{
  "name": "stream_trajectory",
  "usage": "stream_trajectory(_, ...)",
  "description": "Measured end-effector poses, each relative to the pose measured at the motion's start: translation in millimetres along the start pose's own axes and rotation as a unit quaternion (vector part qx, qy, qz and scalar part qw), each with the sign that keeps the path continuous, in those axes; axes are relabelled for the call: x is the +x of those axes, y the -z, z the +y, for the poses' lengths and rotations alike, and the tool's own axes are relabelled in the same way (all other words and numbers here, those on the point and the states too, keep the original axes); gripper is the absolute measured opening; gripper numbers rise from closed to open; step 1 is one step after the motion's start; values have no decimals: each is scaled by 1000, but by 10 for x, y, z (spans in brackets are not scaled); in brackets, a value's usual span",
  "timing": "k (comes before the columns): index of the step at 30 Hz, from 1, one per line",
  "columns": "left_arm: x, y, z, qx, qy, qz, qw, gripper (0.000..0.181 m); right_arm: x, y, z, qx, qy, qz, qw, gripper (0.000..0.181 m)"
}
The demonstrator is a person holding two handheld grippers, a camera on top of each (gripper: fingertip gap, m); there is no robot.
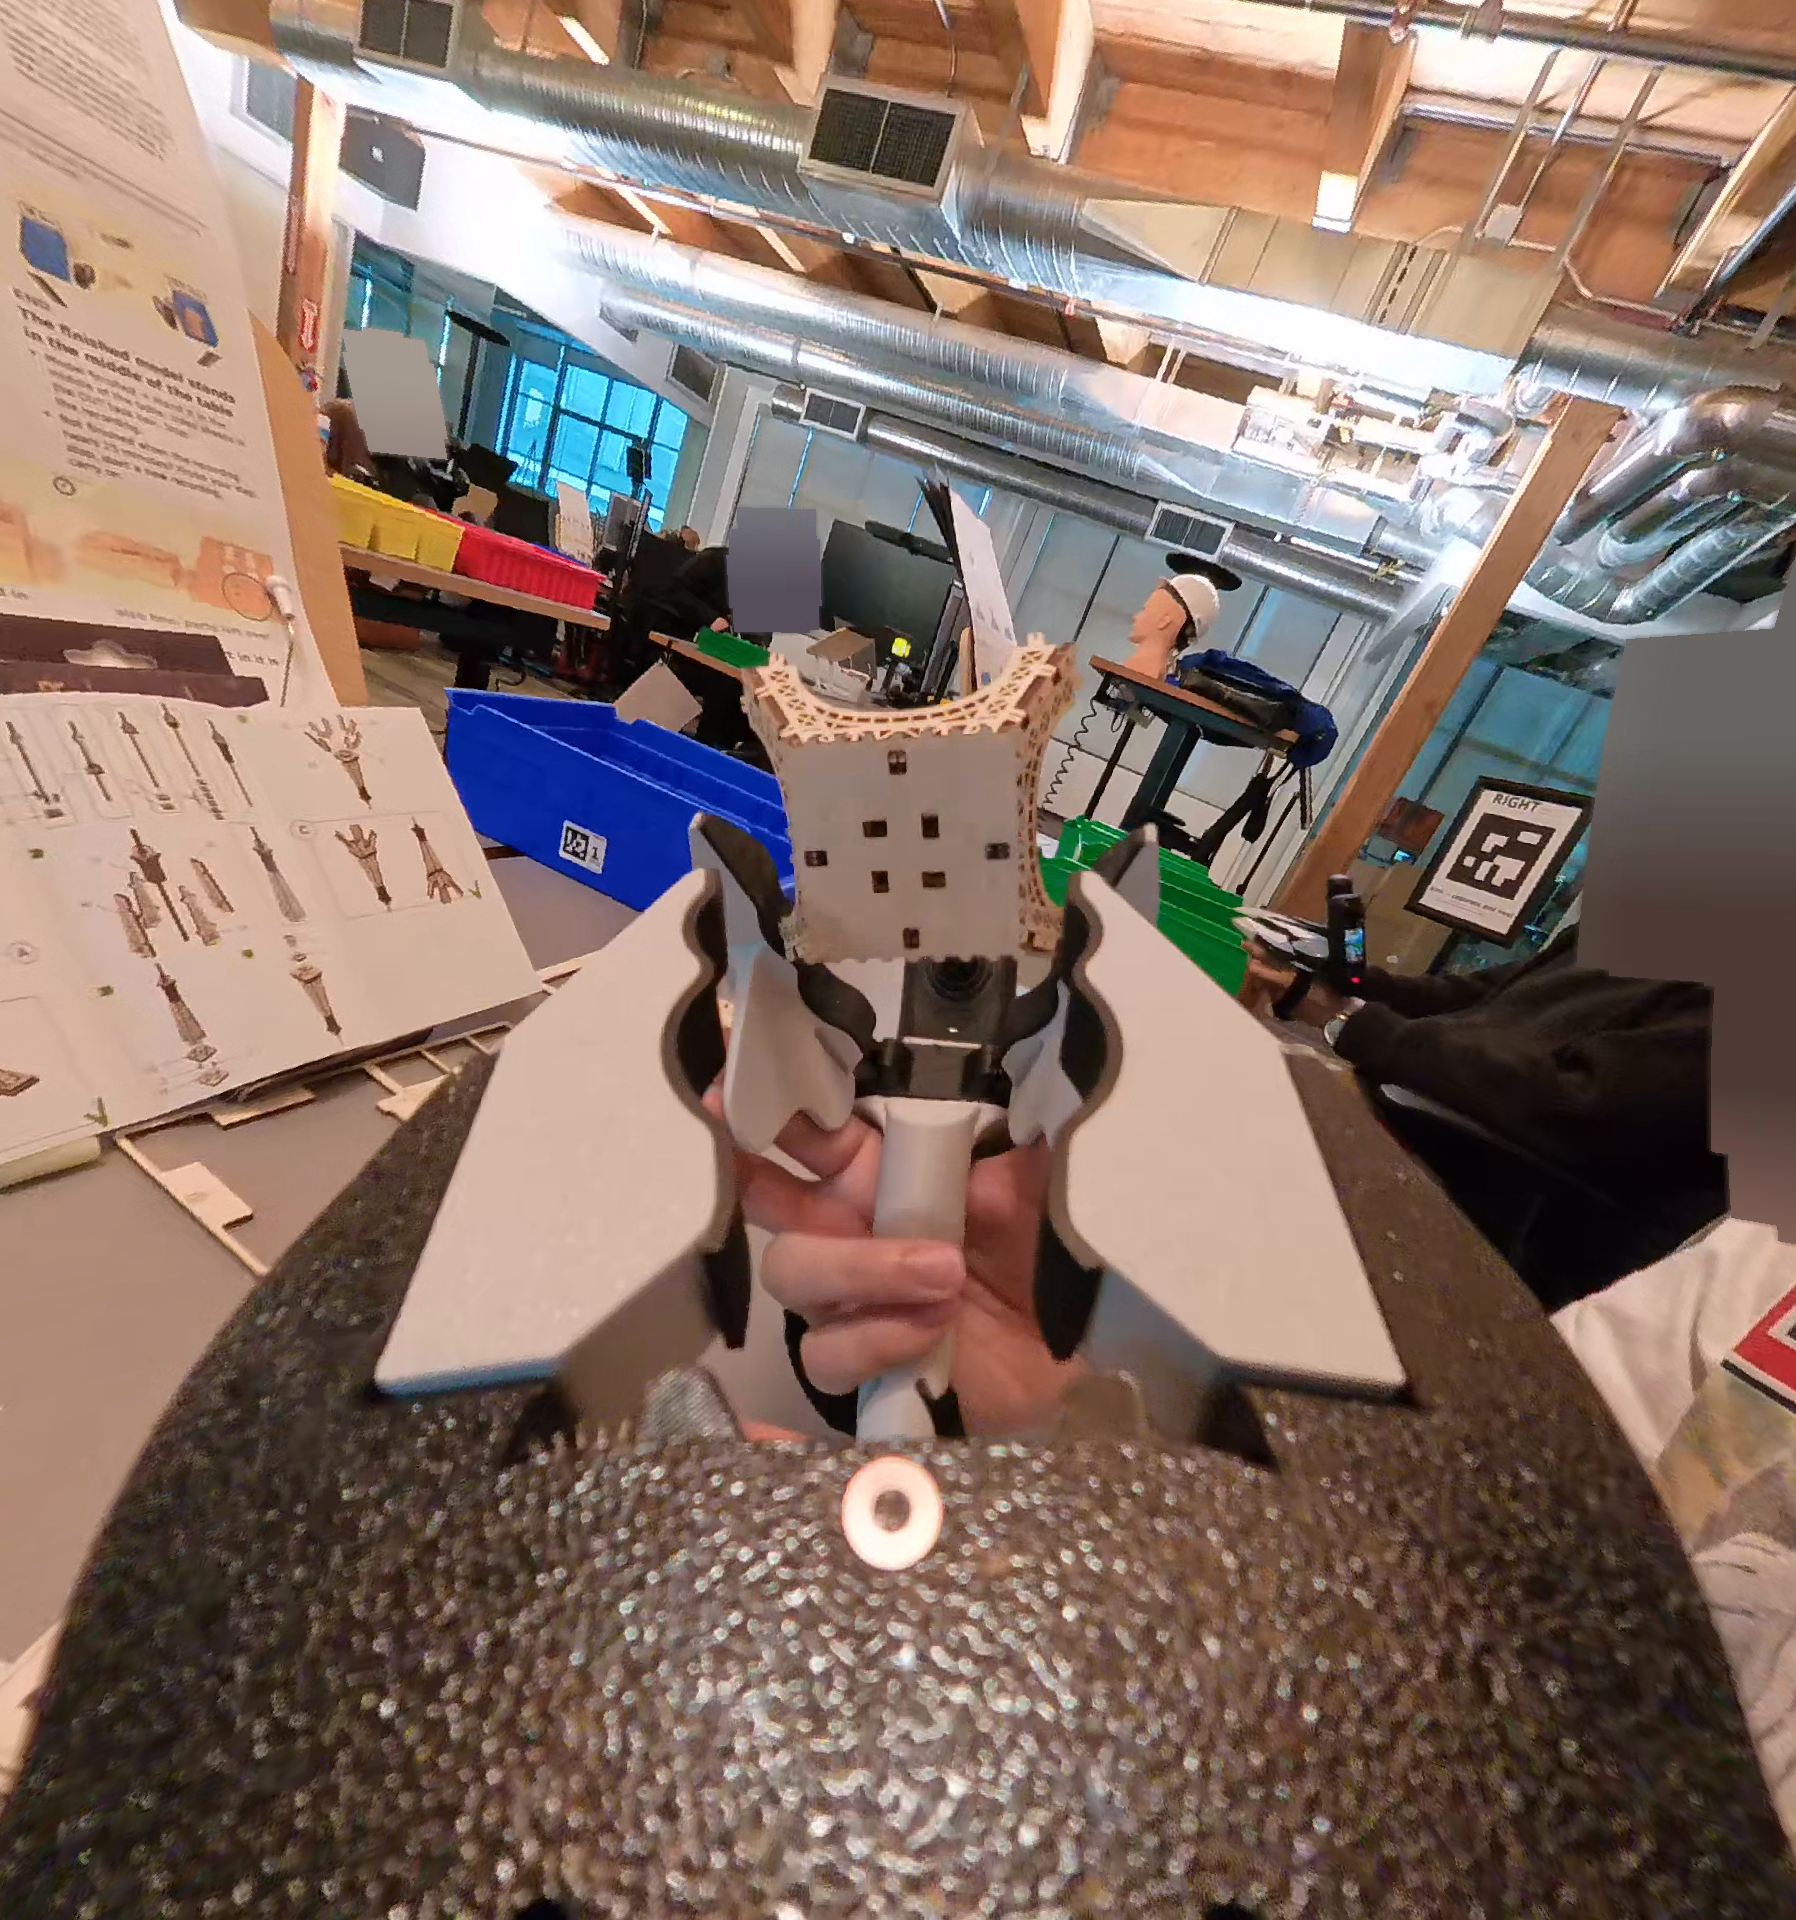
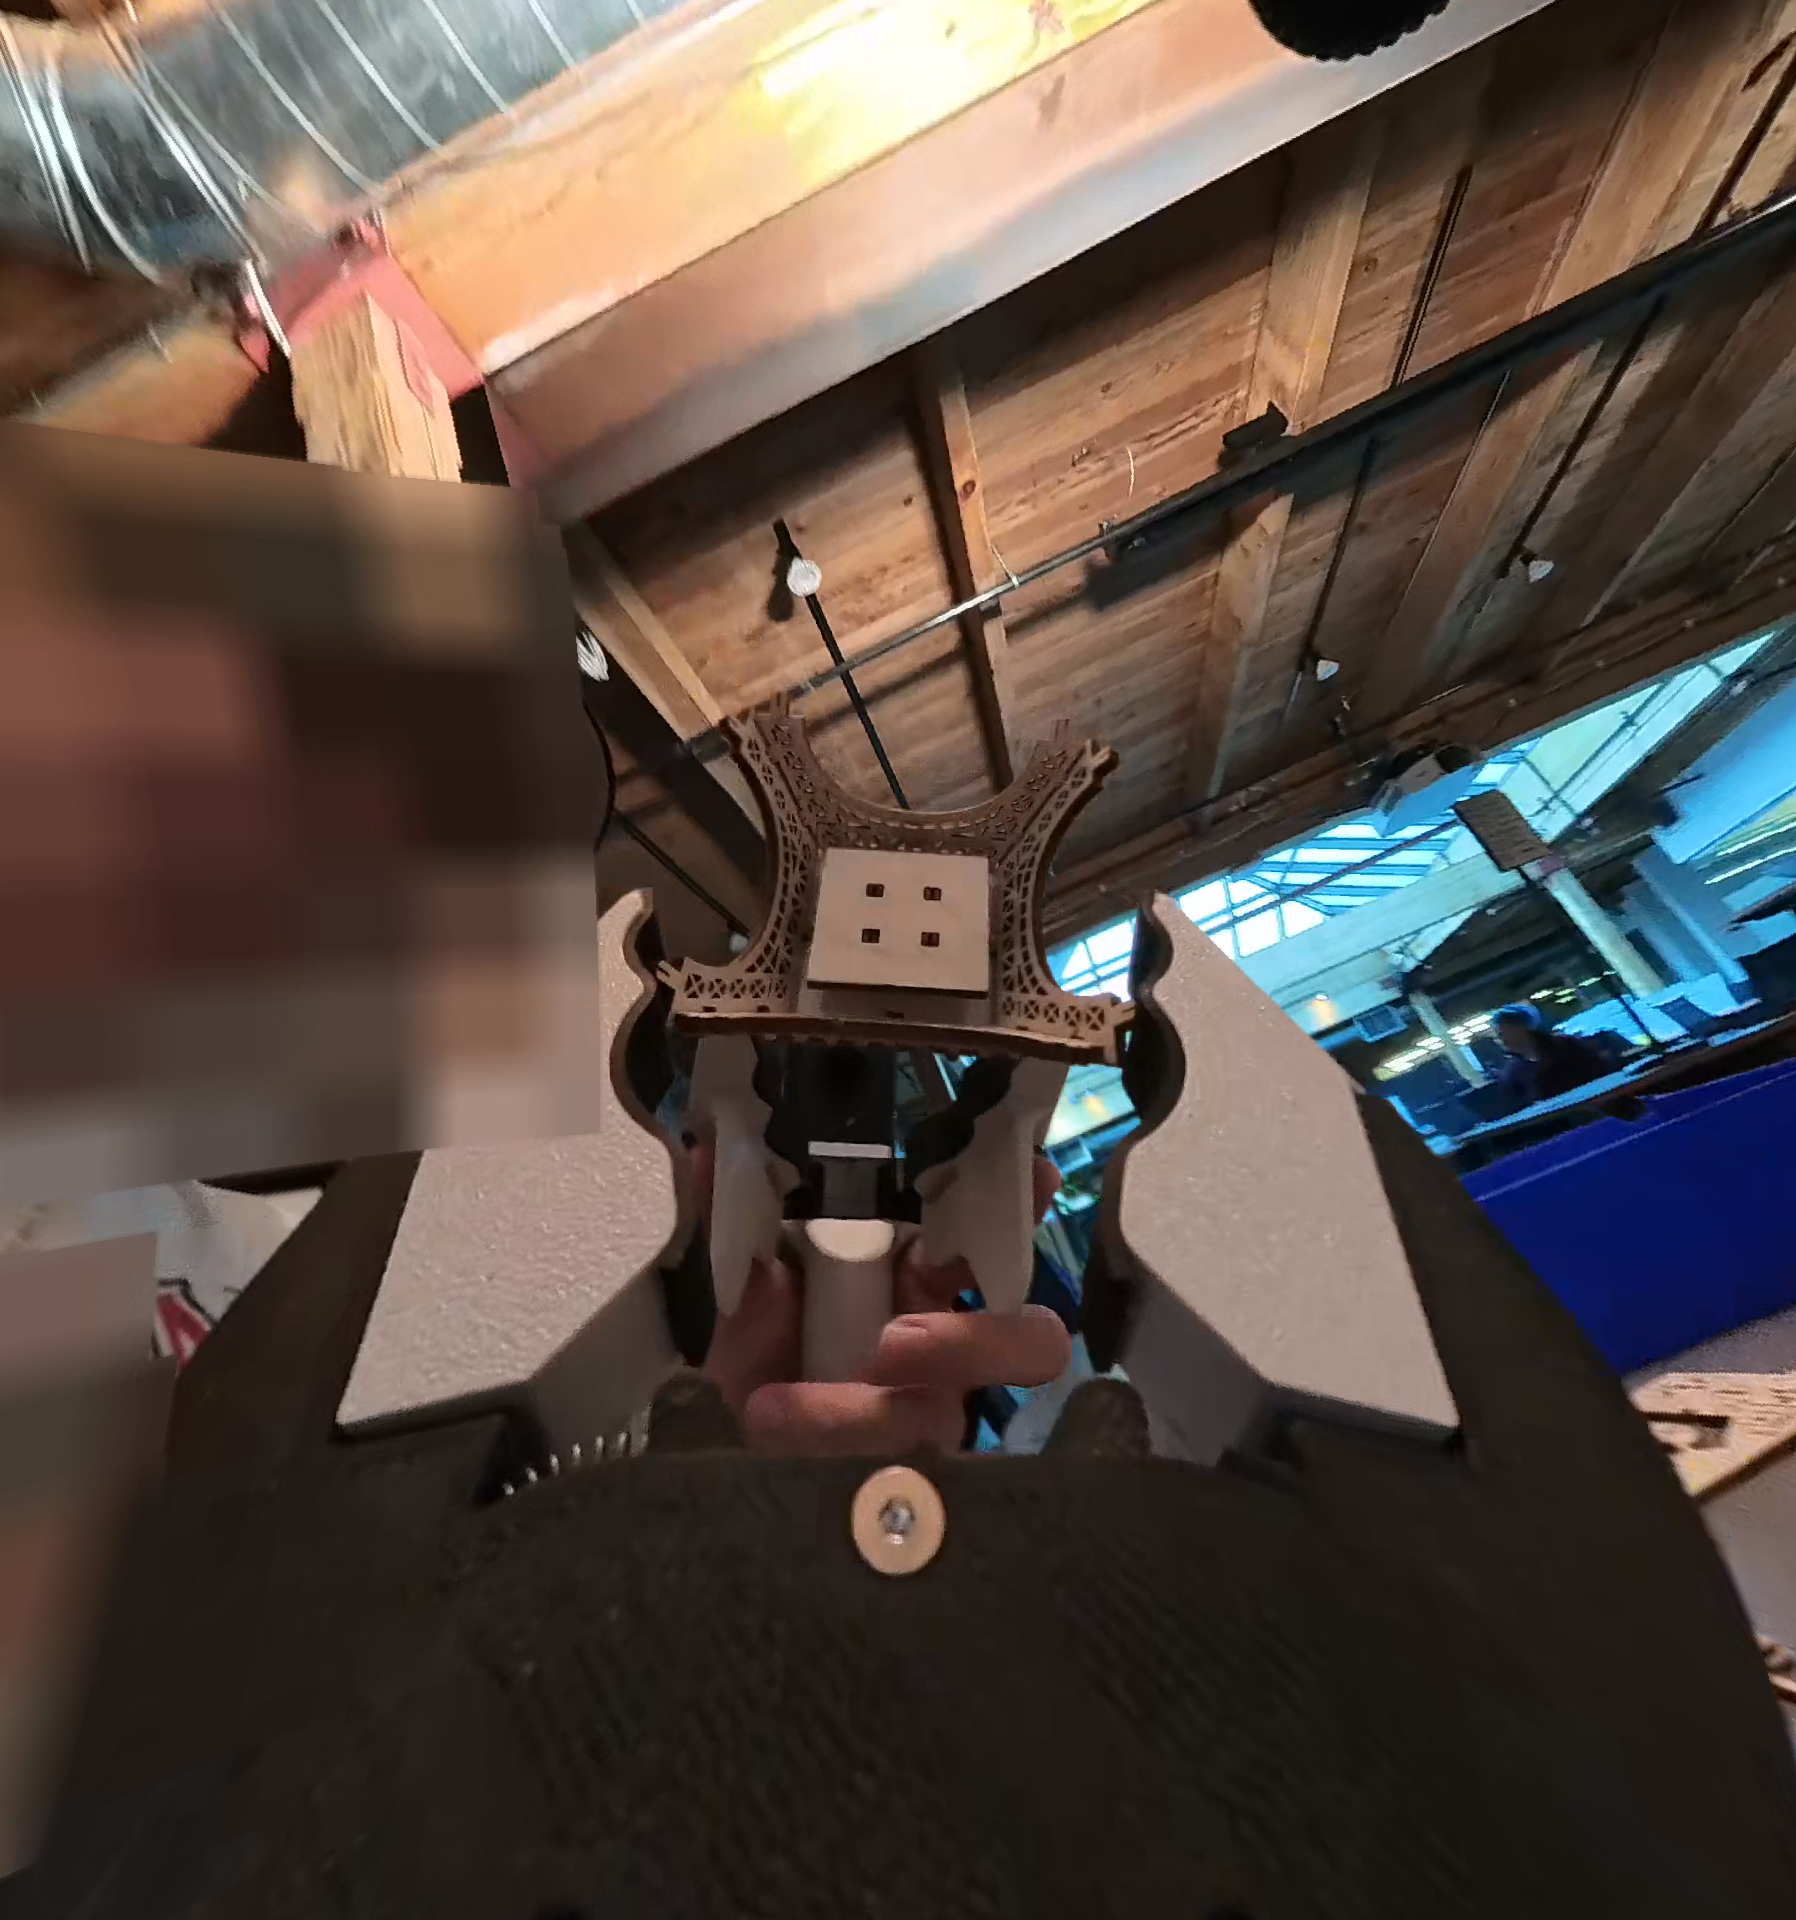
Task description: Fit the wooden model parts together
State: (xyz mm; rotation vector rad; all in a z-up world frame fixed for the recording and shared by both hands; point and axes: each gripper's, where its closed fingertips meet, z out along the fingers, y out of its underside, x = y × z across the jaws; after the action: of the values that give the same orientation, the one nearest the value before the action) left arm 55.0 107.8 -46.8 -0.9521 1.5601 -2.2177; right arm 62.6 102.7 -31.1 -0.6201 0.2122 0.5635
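From my left wrist cam, left to right: instruction sheets (image 1: 146, 831) propped up, yellow bin (image 1: 395, 520) and red bin (image 1: 525, 566) farther back, blue bin (image 1: 603, 800), then green bins (image 1: 1185, 914); can't see what's in any of them. The wooden tower base (image 1: 909, 842) sits right at the tips of my left gripper (image 1: 899, 914), which is wide open and not touching it. My right gripper (image 2: 894, 987) pinches the base by its edges (image 2: 899, 935), legs pointing at the ceiling

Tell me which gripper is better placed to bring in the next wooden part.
Left, probably. The left gripper is open and empty, facing the wooden model. The right gripper is shut on that model, so it seems best kept as the holder.
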Motion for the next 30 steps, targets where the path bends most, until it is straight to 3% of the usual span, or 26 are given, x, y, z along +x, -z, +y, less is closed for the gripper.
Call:
stream_trajectory(1, 3, -8, -10, 6, -3, -1, 1000, 61, 2, -4, 11, -7, 13, 4, 1000, 87)
stream_trajectory(4, 39, -23, -49, 22, -31, 2, 999, 60, -8, -19, 69, -31, 42, 5, 999, 87)
stream_trajectory(10, 83, -57, 48, -5, -112, 13, 994, 58, -38, -45, 181, -52, 52, -5, 997, 87)
stream_trajectory(22, 118, -16, 25, -2, -59, 50, 997, 51, -83, -17, 235, -59, 63, -18, 996, 88)
stream_trajectory(30, 102, 52, 26, 12, -52, 85, 995, 50, -82, -24, 295, -109, 131, 2, 985, 87)
